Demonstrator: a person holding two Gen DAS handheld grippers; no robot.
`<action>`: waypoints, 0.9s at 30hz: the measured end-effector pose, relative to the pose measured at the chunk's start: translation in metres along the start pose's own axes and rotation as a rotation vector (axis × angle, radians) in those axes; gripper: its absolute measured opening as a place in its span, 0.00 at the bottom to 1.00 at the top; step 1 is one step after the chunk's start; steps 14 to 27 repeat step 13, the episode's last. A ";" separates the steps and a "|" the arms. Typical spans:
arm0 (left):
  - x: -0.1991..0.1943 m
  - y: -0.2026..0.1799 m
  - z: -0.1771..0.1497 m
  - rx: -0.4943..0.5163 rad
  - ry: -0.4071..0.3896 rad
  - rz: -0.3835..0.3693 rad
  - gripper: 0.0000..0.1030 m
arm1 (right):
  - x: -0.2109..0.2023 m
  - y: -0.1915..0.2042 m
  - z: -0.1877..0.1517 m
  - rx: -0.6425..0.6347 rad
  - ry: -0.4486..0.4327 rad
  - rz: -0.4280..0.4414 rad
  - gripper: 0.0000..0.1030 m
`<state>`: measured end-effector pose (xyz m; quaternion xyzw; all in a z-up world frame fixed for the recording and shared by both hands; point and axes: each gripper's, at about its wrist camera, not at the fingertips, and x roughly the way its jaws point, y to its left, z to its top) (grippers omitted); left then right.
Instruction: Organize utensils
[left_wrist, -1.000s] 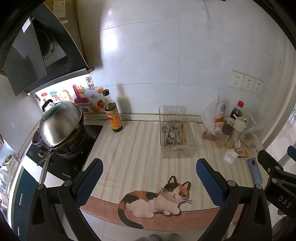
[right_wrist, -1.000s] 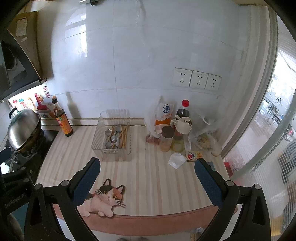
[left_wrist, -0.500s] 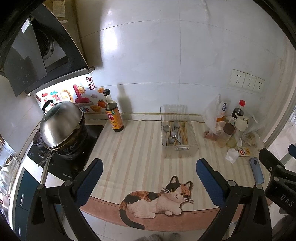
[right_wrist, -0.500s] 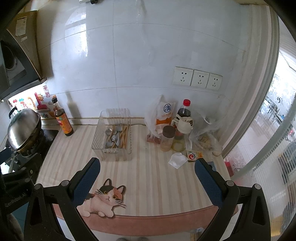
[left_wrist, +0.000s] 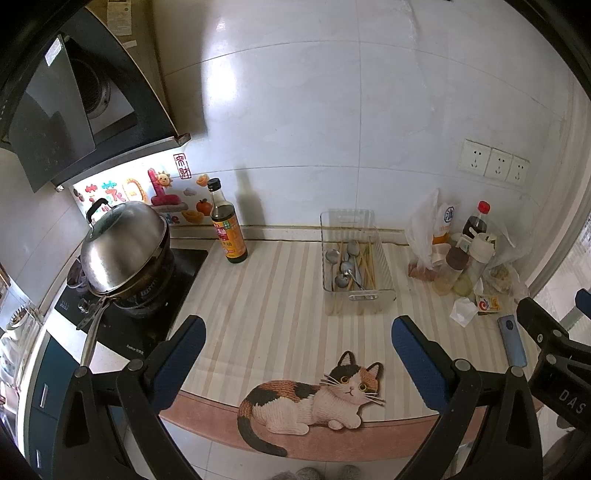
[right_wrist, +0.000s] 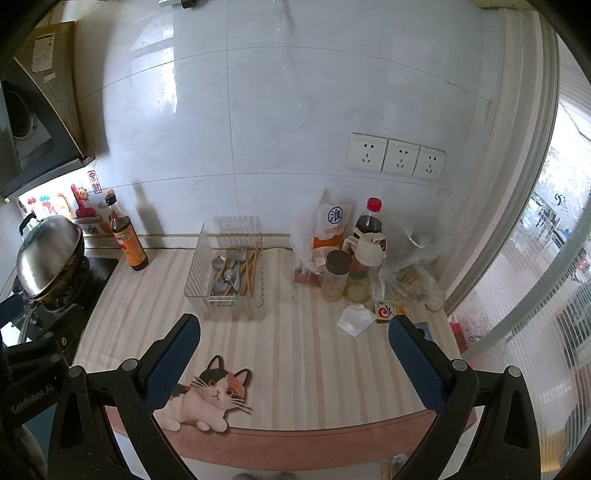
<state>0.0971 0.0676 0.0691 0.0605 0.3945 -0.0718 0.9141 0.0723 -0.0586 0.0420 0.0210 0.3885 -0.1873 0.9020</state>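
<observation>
Hovering wide apart and empty, the left tongs (left_wrist: 297, 354) and right tongs (right_wrist: 293, 349) face the clear bin (left_wrist: 354, 291) of spoons (left_wrist: 341, 267) and chopsticks (left_wrist: 369, 262) ahead on the table (left_wrist: 266, 295). Reaching in could snag neighbouring utensils, since they lie tangled.

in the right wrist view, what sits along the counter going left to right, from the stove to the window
Lidded wok → soy sauce bottle → clear utensil bin holding spoons and chopsticks → white plastic bag → brown-capped jar → crumpled tissue → clear bag of food.
</observation>
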 end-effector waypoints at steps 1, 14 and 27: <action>0.000 0.000 0.000 0.001 0.000 -0.002 1.00 | 0.000 0.000 0.000 0.000 0.000 -0.001 1.00; -0.005 -0.001 -0.001 -0.026 0.000 0.001 1.00 | -0.001 0.003 -0.001 0.003 -0.001 -0.002 1.00; -0.005 -0.001 -0.001 -0.026 0.000 0.001 1.00 | -0.001 0.003 -0.001 0.003 -0.001 -0.002 1.00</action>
